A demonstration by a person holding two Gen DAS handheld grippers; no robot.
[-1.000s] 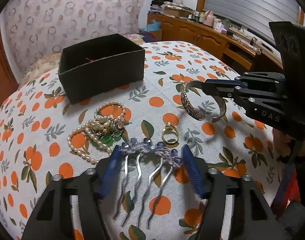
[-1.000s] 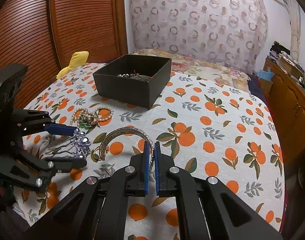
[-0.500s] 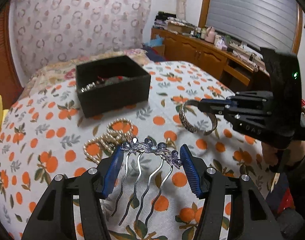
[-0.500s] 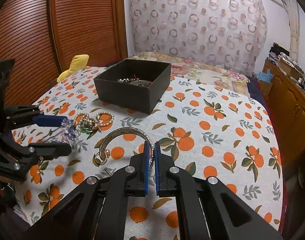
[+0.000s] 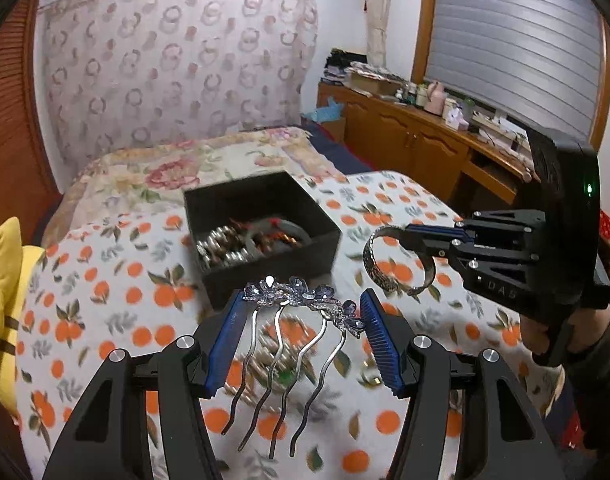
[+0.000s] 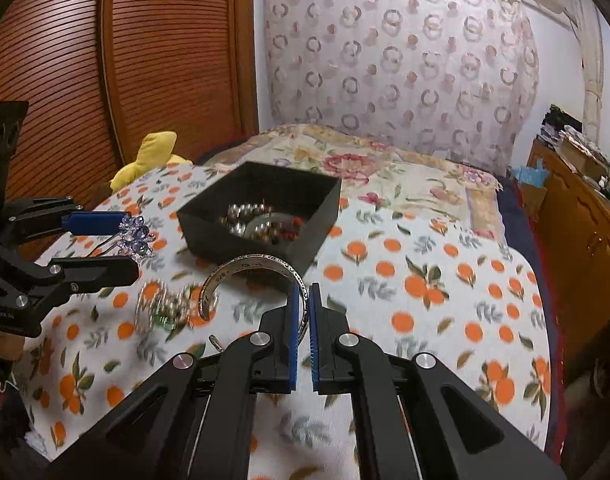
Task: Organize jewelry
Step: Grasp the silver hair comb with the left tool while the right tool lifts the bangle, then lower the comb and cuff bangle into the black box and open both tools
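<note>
Bed with orange-print white cloth (image 6: 445, 280) filled the lower frame and carried everything. Open black square cardboard box (image 5: 261, 232), centre frame, already held beads and bangles; likely the drop point. Left gripper (image 5: 301, 332), bottom centre, was spread wide, clamping a silver hair comb with blue crystal flowers (image 5: 301, 300) by its ends, prongs hanging clear of the cloth. Right gripper (image 6: 303, 320) was nearly closed, pinching one end of an engraved silver cuff bangle (image 6: 253, 266) aloft before the box. Loose pearl strands (image 6: 165, 308), blurred, lay lower left.
</note>
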